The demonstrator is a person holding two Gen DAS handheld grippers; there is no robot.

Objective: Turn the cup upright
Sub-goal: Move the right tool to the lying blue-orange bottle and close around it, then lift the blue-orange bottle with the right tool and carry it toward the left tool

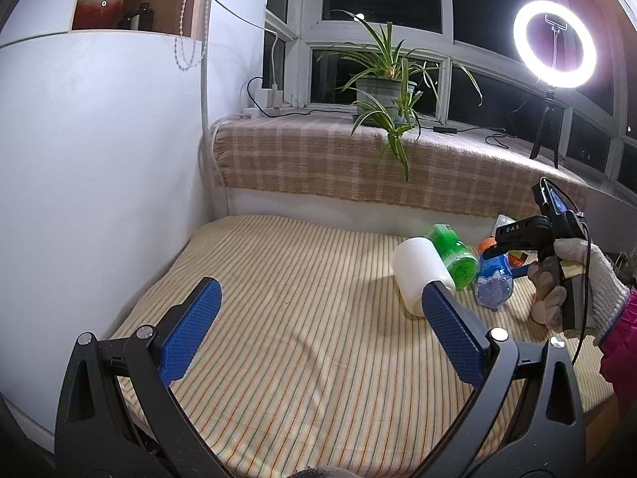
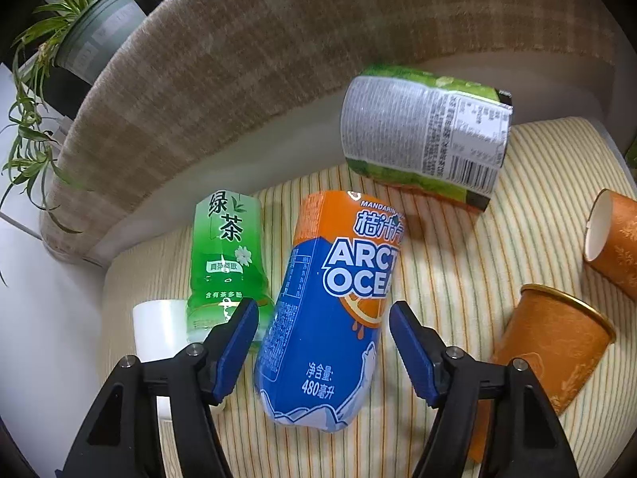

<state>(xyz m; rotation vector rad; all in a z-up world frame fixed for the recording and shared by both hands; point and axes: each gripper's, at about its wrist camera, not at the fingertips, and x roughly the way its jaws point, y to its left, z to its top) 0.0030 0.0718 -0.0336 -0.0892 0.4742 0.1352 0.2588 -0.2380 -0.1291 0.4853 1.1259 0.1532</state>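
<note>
A white cup (image 1: 422, 275) lies on its side on the striped cloth (image 1: 302, 302); it also shows at the left of the right wrist view (image 2: 157, 328). My left gripper (image 1: 322, 318) is open, its right finger (image 1: 450, 330) just in front of the cup. My right gripper (image 2: 322, 342) is open, its fingers on either side of a blue and orange Arctic Ocean bottle (image 2: 326, 310) without touching it. The right gripper shows in the left wrist view (image 1: 517, 239), held by a gloved hand. Two orange paper cups (image 2: 553, 354) (image 2: 613, 239) lie on their sides at the right.
A green tea bottle (image 2: 227, 255) lies beside the white cup. A green-labelled can (image 2: 426, 131) lies at the back. A checked blanket (image 1: 358, 159) covers the sill with a potted plant (image 1: 382, 91) and a ring light (image 1: 555, 44). A white wall (image 1: 99, 159) stands left.
</note>
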